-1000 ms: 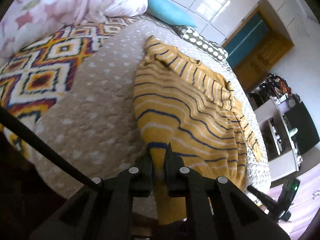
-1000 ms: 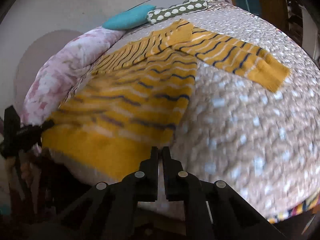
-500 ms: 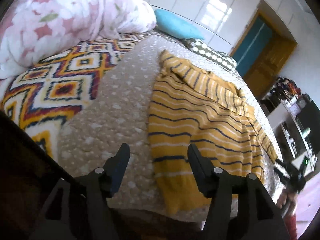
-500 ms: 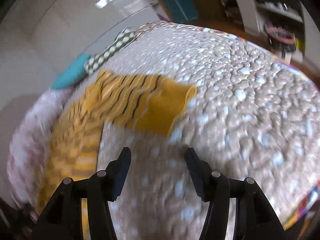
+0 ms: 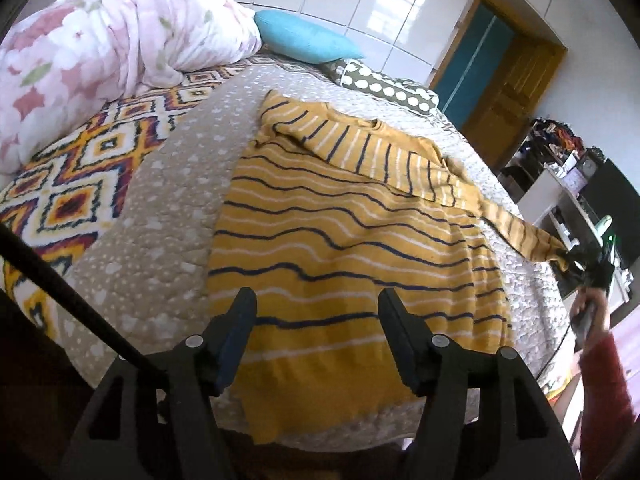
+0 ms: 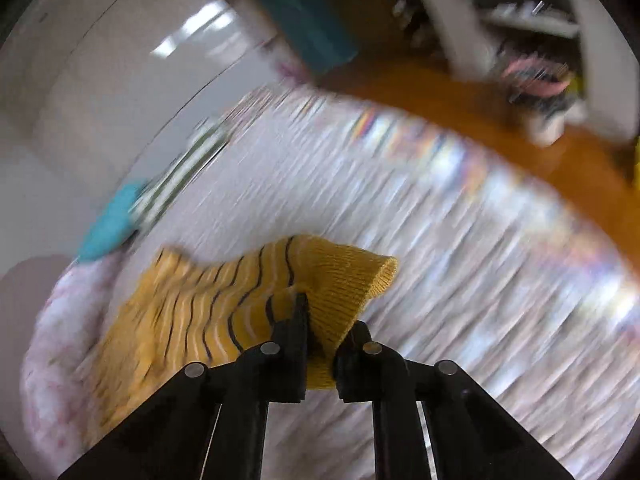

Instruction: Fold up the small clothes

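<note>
right gripper (image 6: 320, 322) has just been closing and now pinches the plain yellow cuff of the striped sweater's sleeve (image 6: 344, 280); left gripper (image 5: 316, 312) has just been opening, its jaws apart above the hem with nothing between them. the yellow striped sweater (image 5: 344, 232) lies face up on the dotted beige bedspread (image 5: 160, 216), hem toward the near edge, one sleeve already laid across the chest.

risk, as i judge it: the hold on the cuff looks shallow, near the knit's edge, so a quick swing across could let it slip free or drag the body out of line, since the left gripper pins nothing. the hem also hangs slightly over the bed's edge and could slide.

nearby: floral duvet (image 5: 100, 48), teal pillow (image 5: 304, 40), spotted pillow (image 5: 388, 86) and patterned blanket (image 5: 76, 184), all clear of the sweater. nothing blocks the fold.
</note>
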Available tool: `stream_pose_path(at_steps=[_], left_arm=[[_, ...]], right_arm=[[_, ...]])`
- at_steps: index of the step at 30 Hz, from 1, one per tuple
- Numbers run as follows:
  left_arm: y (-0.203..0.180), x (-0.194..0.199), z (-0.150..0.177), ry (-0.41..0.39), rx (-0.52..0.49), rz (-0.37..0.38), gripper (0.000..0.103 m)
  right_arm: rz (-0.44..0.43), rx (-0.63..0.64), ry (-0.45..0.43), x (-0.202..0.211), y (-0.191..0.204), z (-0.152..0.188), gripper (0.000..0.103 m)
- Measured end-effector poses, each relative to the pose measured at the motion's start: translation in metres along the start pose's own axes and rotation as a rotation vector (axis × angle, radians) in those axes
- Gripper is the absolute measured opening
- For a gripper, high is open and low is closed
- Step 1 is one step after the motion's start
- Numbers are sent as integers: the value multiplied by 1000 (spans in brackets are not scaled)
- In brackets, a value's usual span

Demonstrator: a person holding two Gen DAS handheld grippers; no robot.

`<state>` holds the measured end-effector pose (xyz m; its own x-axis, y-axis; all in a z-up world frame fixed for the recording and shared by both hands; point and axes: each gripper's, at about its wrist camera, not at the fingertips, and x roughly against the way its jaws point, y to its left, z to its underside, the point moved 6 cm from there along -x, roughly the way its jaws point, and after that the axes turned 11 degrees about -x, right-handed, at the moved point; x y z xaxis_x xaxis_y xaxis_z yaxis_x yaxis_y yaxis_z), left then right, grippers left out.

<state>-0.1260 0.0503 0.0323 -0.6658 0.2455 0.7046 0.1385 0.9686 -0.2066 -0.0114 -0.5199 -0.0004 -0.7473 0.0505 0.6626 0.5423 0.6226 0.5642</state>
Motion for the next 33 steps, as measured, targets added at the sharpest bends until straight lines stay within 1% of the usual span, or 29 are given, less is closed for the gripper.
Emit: stream_pose_path(at_steps=[1, 3, 5, 6, 8, 9, 11, 12, 15, 16, 17, 19, 20, 22, 24, 26, 29, 33], left_arm=[[-1, 0, 0, -1, 5, 11, 62], [-3, 1, 1, -8, 3, 26, 62], [-4, 2, 2, -15, -13, 20, 63], [-4, 3, 3, -17, -21, 14, 63], [-1, 5, 4, -24, -39, -3, 63], [0, 7, 4, -30, -44, -8, 63], [5, 11, 5, -42, -52, -15, 64], [7, 14, 5, -49, -55, -19, 64], [16, 22, 7, -76, -64, -32, 66], [20, 25, 8, -85, -66, -39, 67], [23, 28, 9, -92, -67, -43, 68], [33, 34, 12, -110, -64, -60, 70], [38, 35, 14, -115, -58, -67, 70], [49, 38, 18, -119, -41, -77, 70], [62, 42, 23, -119, -20, -90, 70], [72, 45, 27, -118, -6, -102, 70], [82, 49, 33, -123, 13, -96, 70], [96, 49, 39, -130, 40, -81, 71]], right_arm=[[57, -2, -44, 3, -5, -20, 10], [122, -35, -77, 7, -15, -49, 10], [147, -69, -83, 10, -17, -70, 10], [155, -68, -84, 12, -12, -76, 10], [167, -25, -86, 13, 10, -77, 10], [160, 13, -82, 11, 29, -75, 10], [121, 74, -62, 16, 60, -66, 10], [100, 104, -48, 13, 82, -59, 10], [14, 198, 23, 0, 151, -25, 10], [-19, 238, 59, -6, 179, -6, 10], [-41, 266, 84, -12, 200, 7, 10], [-86, 334, 143, -24, 244, 43, 10], [-112, 371, 182, -31, 270, 66, 10], [-144, 421, 237, -41, 304, 103, 10], [-175, 493, 296, -55, 346, 148, 10], [-191, 566, 339, -65, 382, 189, 10], [-215, 675, 399, -79, 424, 253, 10], [-207, 801, 468, -104, 459, 327, 10]])
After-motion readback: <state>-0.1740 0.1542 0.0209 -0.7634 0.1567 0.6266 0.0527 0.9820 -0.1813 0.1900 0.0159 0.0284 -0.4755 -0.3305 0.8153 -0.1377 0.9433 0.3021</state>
